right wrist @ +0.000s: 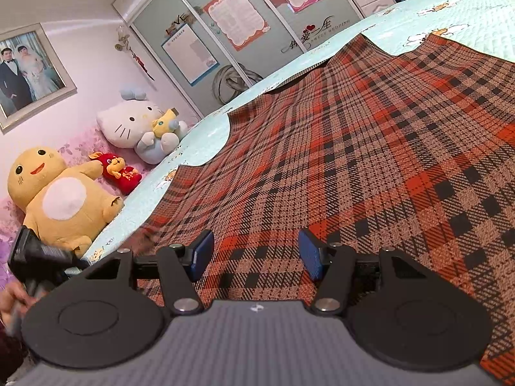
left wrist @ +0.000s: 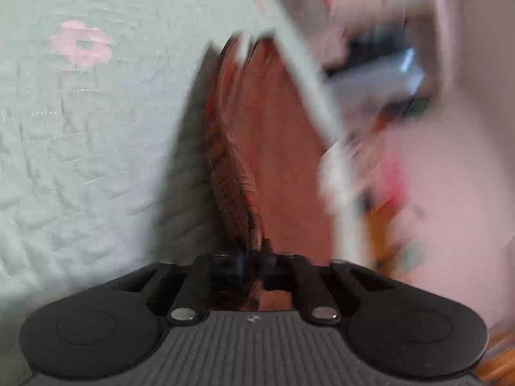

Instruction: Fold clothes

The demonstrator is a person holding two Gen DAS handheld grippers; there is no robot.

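An orange, brown and black plaid cloth [right wrist: 370, 148] lies spread flat on a pale green quilted bedspread [right wrist: 206, 135]. Close above it, my right gripper [right wrist: 256, 254] is open, with its blue pads [right wrist: 202, 254] on either side of bare plaid. In the blurred left wrist view, my left gripper [left wrist: 252, 257] is shut on an edge of the plaid cloth [left wrist: 273, 122], which runs forward from the jaws as a raised fold above the bedspread [left wrist: 96, 128]. A lifted, blurred corner of the cloth [right wrist: 145, 238] shows at the lower left of the right wrist view.
Plush toys line the head of the bed: a yellow one [right wrist: 61, 199], a white cat [right wrist: 135, 125] and a small red one [right wrist: 120, 173]. A wardrobe [right wrist: 225, 32] with posters stands beyond. A hand [right wrist: 13, 299] grips a black handle [right wrist: 35, 254] at the left.
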